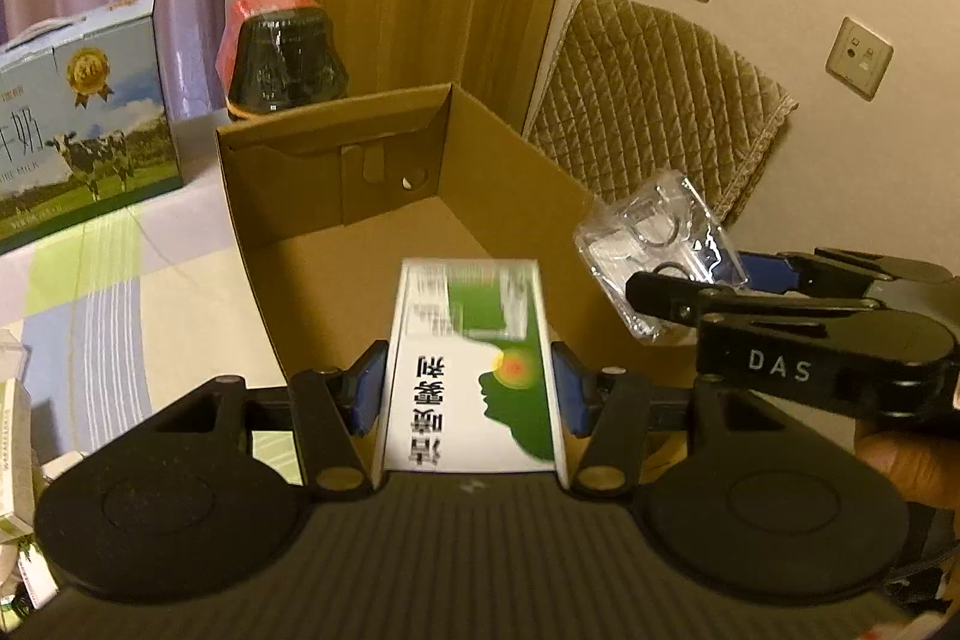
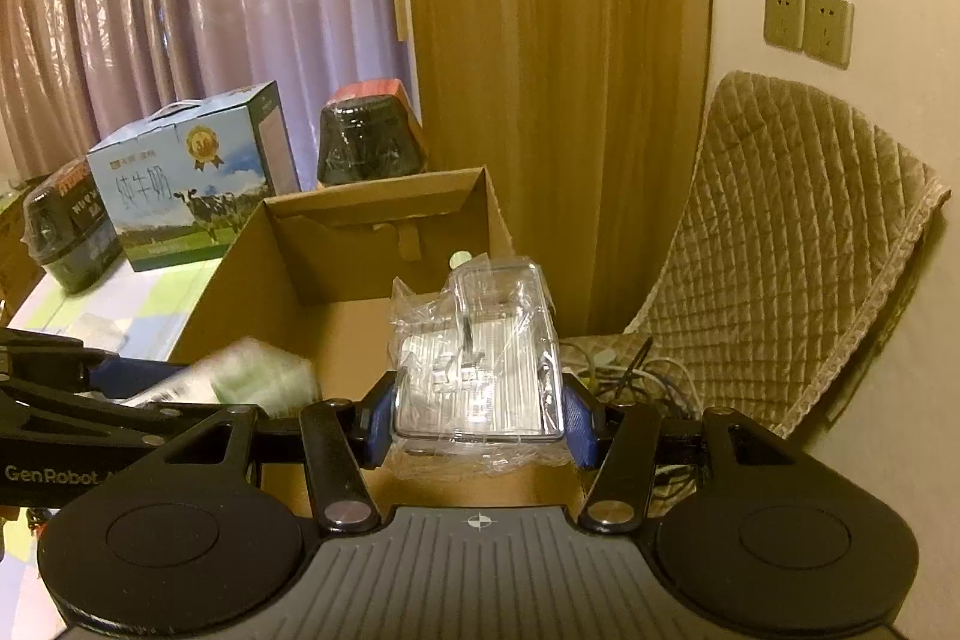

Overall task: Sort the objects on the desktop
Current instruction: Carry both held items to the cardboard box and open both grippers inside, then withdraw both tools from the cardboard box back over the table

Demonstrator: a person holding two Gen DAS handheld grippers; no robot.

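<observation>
A green-and-white medicine box (image 1: 471,370) is clamped in the left hand-held gripper (image 1: 468,385) and a plastic-wrapped clear case (image 2: 477,370) in the right hand-held gripper (image 2: 480,421), both held over the seemingly bare cardboard box (image 1: 336,196) ahead, so neither is judged deposited yet.

The right gripper (image 1: 684,289) reads "DAS", the left gripper (image 2: 198,388) "GenRobot", the milk carton (image 2: 192,184) shows "纯牛奶" and, in the left view, "MILK" beneath a partly cut "奶", and the green-and-white box (image 1: 474,370) carries Chinese characters too blurred to read.
</observation>
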